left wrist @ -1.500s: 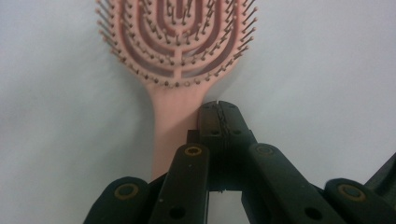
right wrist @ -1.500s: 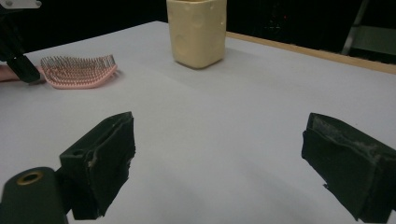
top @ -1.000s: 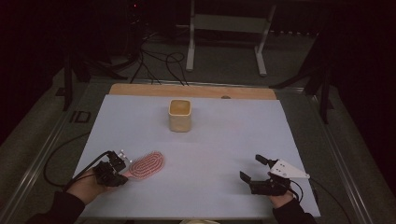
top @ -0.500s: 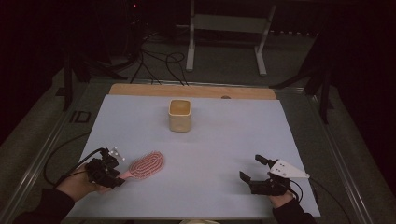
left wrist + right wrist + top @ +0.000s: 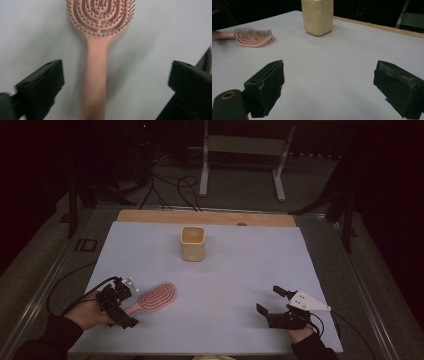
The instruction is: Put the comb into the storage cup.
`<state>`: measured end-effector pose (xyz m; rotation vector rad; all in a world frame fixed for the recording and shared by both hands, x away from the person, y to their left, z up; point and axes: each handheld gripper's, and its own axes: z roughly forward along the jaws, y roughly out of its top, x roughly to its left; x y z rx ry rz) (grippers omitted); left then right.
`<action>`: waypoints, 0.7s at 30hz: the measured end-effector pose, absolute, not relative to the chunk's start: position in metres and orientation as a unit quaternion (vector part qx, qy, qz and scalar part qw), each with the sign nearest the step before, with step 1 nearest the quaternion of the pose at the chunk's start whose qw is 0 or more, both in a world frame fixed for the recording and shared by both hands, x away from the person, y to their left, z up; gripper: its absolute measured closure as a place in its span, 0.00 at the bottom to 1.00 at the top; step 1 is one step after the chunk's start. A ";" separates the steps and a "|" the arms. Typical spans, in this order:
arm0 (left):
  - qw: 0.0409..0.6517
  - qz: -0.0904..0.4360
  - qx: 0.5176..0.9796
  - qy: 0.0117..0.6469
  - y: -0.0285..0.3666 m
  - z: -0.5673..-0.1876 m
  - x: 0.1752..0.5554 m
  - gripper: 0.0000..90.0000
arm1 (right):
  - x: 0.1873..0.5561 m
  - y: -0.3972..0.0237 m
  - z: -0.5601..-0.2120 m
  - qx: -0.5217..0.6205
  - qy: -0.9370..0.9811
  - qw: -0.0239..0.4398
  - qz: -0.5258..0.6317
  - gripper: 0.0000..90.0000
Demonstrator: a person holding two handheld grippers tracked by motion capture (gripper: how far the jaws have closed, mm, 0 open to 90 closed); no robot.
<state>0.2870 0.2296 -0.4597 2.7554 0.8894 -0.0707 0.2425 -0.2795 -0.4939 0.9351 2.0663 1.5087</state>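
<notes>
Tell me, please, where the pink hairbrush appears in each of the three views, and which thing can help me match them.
High view: the pink hairbrush lies near the lower left, its handle toward the left tool.
Left gripper view: top centre, its handle running down between the open jaws.
Right gripper view: upper left, bristles up.
Shared landmark: the pale blue table cover under it; the cream cup stands in the high and right gripper views.

Dark room, grey floor (image 5: 240,195) with cables (image 5: 170,185), white metal stand (image 5: 242,150), dim light
</notes>
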 end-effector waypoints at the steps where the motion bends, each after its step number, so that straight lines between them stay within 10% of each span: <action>1: 0.122 -0.022 0.944 0.305 0.229 -0.460 0.288 0.00 | 0.243 -0.280 -0.494 0.336 0.742 0.207 0.542 0.10; 14: 0.108 -0.037 0.950 0.290 0.222 -0.470 0.301 0.01 | 0.243 -0.280 -0.494 0.334 0.743 0.207 0.541 0.10; 21: 0.084 -0.031 0.956 0.280 0.218 -0.473 0.303 0.18 | 0.243 -0.280 -0.494 0.334 0.743 0.207 0.541 0.10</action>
